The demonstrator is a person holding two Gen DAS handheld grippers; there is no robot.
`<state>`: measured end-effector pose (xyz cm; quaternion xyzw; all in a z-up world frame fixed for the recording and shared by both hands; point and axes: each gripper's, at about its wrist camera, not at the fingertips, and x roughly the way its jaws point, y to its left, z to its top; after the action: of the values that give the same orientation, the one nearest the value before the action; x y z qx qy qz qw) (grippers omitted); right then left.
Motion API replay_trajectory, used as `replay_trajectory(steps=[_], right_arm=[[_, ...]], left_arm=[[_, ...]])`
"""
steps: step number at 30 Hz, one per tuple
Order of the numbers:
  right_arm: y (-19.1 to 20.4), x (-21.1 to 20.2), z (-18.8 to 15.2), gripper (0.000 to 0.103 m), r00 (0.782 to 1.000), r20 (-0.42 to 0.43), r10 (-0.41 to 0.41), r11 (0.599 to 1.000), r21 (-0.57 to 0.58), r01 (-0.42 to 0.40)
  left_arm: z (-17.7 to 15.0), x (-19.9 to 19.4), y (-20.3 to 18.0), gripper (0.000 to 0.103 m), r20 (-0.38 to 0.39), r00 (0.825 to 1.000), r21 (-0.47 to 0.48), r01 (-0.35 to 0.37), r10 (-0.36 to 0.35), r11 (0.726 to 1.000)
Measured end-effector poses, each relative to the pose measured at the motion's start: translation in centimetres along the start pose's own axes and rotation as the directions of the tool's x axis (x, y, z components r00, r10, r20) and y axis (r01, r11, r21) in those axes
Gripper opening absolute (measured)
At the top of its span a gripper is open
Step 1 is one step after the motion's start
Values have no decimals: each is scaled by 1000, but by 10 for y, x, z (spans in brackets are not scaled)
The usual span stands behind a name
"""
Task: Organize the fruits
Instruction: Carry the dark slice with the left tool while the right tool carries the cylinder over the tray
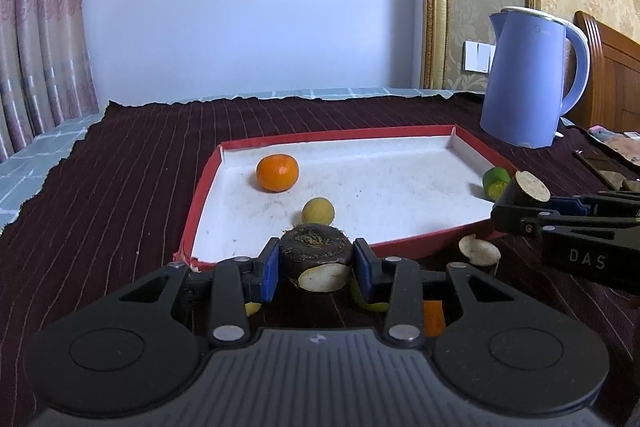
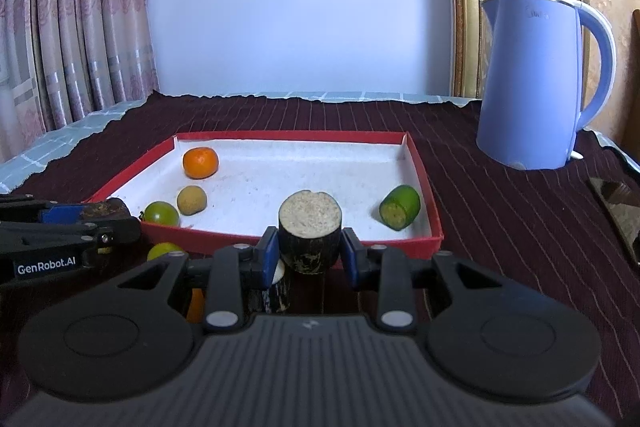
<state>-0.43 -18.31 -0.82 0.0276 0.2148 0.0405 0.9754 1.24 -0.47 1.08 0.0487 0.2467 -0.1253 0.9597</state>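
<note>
Left wrist view: left claw (image 1: 316, 269) clamps water chestnut (image 1: 316, 253).

White letters "DAS" stand on the black side of the right gripper (image 1: 520, 191), seen at the right edge of the left wrist view; the word may run on past what shows. In the right wrist view, white lettering "GenRobot.AI" stands on the black side of the left gripper (image 2: 102, 213), near the left edge. A small pale emblem sits at the near middle of each gripper's ribbed body, too small to read. The blue kettle (image 2: 532, 83), far right on the table, bears faint script high on its wall near the lid, which cannot be made out. Nothing else legible shows.
</note>
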Motion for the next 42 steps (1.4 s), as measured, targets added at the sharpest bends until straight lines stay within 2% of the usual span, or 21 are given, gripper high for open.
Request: replay_trajectory(steps=[8,17,24,29,42], right_arm=[[-3,13,9,31,1000,8,-1,1000,11,1],[-9,28,13,31,1000,20,4,1000,28,-4],[-15,41,12,31,998,69,-3,999,51,0],[-20,45,12,31,998,64,7,997,74,-12],[-13,54,20,31,998,55,-21,999,28,19]], left_arm=[[17,9,-6,37,50,998,18,-26,26,999],[26,32,-13,37,35,998,36,-60,59,998],[33,48,-12,37,49,996,18,-72,71,997],[34,54,-11,37,38,995,15,-89,88,996],[41,70,-14,37,30,993,34,-119,118,992]])
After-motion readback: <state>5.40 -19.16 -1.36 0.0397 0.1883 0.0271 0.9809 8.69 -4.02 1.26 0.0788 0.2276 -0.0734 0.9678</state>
